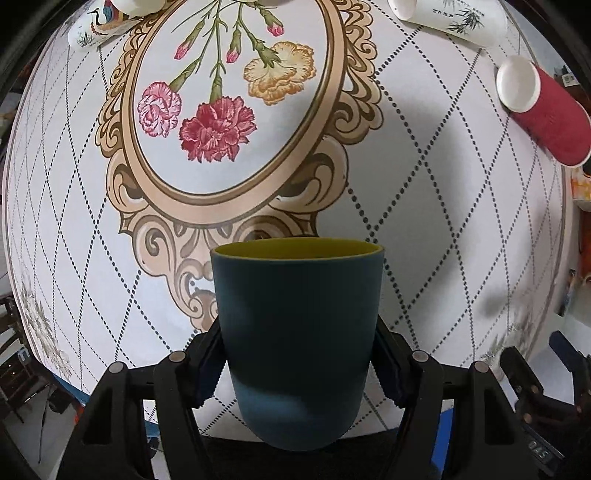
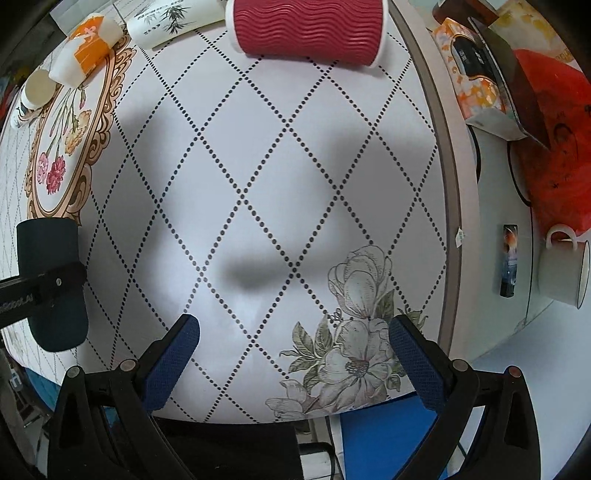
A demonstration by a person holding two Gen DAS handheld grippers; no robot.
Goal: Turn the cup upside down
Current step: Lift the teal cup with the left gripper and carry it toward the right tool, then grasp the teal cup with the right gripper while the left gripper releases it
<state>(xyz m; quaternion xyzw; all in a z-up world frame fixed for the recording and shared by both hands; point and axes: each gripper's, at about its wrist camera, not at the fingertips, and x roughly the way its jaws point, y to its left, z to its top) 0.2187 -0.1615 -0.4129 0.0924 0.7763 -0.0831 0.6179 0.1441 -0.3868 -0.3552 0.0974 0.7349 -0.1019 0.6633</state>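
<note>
A dark teal cup (image 1: 295,332) with a yellow inside is clamped between the fingers of my left gripper (image 1: 297,363). It is held upright, mouth up, above the near part of the table. The same cup shows at the far left of the right wrist view (image 2: 51,291), with the left gripper's finger across its side. My right gripper (image 2: 293,338) is open and empty, hovering over the white patterned table (image 2: 277,166) near a grey flower print.
A red ribbed paper cup (image 2: 308,31) lies on its side at the back; it also shows in the left wrist view (image 1: 543,110). White printed cups (image 1: 450,18) lie on their sides at the back. Boxes, a red bag (image 2: 550,147) and a white mug (image 2: 565,273) sit beyond the right edge.
</note>
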